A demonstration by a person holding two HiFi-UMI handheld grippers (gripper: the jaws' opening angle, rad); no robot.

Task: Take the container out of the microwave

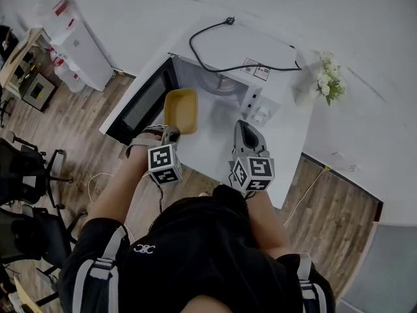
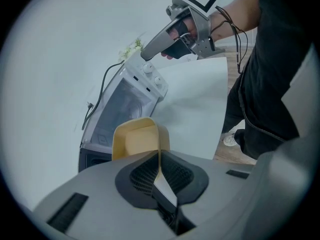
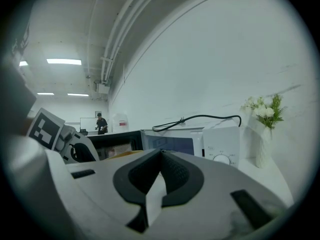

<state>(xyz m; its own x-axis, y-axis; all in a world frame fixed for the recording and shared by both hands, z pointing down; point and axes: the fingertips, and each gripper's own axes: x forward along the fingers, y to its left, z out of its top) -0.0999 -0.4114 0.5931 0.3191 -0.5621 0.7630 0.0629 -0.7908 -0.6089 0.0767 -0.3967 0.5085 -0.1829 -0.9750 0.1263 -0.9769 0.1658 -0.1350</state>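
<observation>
Your left hand-held gripper (image 1: 171,130) is clamped shut on the near rim of the yellow container (image 1: 181,109). The container sits just outside the open microwave (image 1: 234,57), beside its door (image 1: 143,103), toward the counter's (image 1: 208,155) left edge. Your right hand-held gripper (image 1: 244,132) has its jaws together and holds nothing.

Head view: above the person, facing steeply down; bench (image 1: 208,154) and microwave (image 1: 247,52) lie beyond the left fingers (image 1: 168,133) and right fingers (image 1: 246,135).
Left gripper view: close behind its fingers, looking along them at the microwave.
Right gripper view: low, close behind its fingers, facing level.
Shared: microwave in all three; container (image 1: 180,109) in head and left.
</observation>
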